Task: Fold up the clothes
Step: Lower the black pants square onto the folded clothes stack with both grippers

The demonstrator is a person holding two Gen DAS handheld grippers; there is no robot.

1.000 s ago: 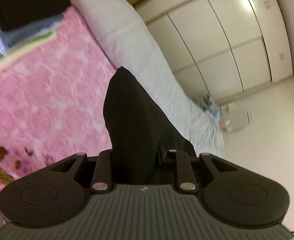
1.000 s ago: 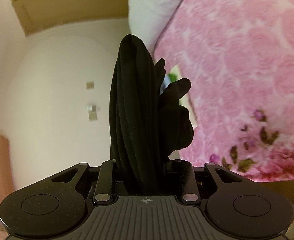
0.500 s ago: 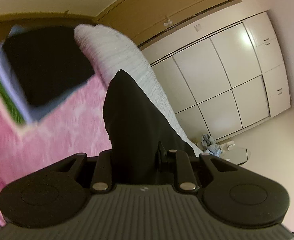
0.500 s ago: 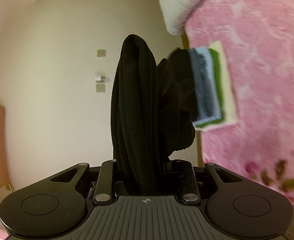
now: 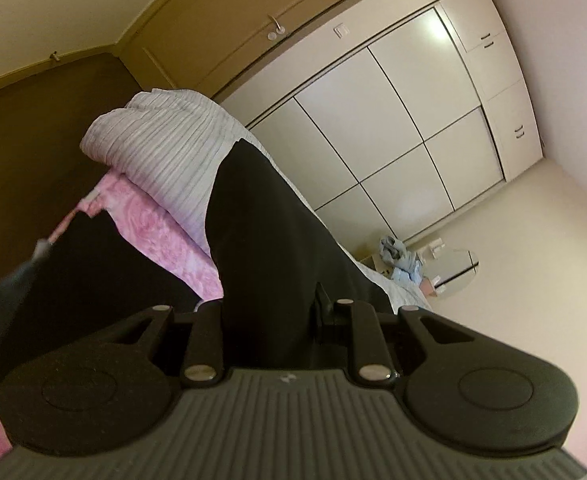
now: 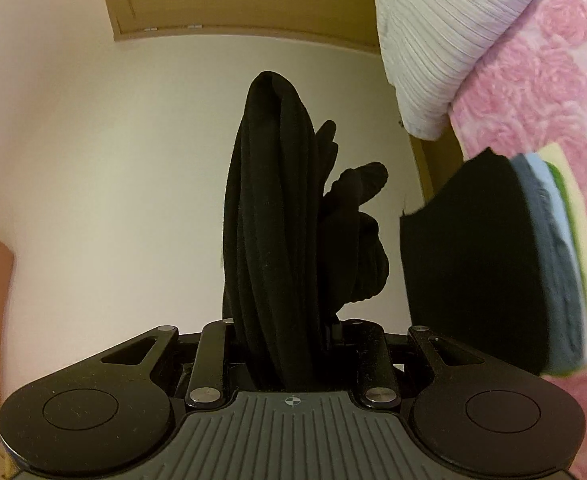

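Left gripper [image 5: 271, 312]: jaws clamped on folded black garment [image 5: 261, 240], held above pink bedspread [image 5: 165, 240]. Right gripper [image 6: 289, 332]: jaws pinching bunched folds of black garment [image 6: 273, 220]. Stack of folded clothes [image 6: 493, 272] on bedspread, just right. White striped pillow [image 5: 165, 148] beyond.

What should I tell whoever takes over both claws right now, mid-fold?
Left claw: shut on the black garment, which stands up between its fingers.
Right claw: shut on a bunched part of what looks like the same black garment.
Stack of folded clothes: on the pink bedspread, black piece on top, beside the white striped pillow.
Done: several items folded and stacked.
Left: probably lay the held garment on that stack, release both claws, then check for unfolded clothes; none show here.
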